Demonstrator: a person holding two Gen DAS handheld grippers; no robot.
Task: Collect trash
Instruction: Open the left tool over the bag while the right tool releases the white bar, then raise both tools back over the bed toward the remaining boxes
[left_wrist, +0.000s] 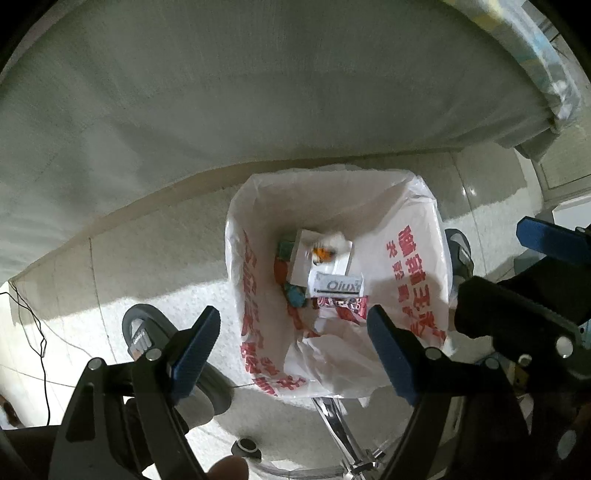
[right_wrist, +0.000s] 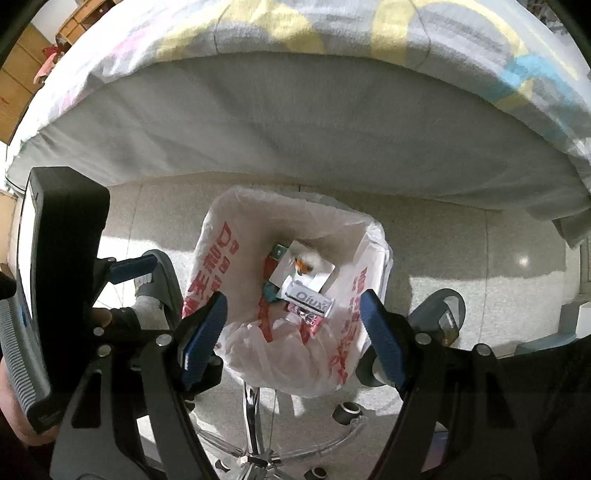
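Both grippers over bin bag (left_wrist: 406, 236), left gripper (left_wrist: 291, 350) and right gripper (right_wrist: 291, 332) released, jaws wide, nothing between. Trash (left_wrist: 325, 266) lying at bag bottom. Drop looks done; further litter, if any, out of view.

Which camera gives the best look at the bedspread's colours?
The right wrist view: the bedspread fills its whole top edge, with yellow, pink and blue patches. The left wrist view catches only a sliver of it at the upper right corner.
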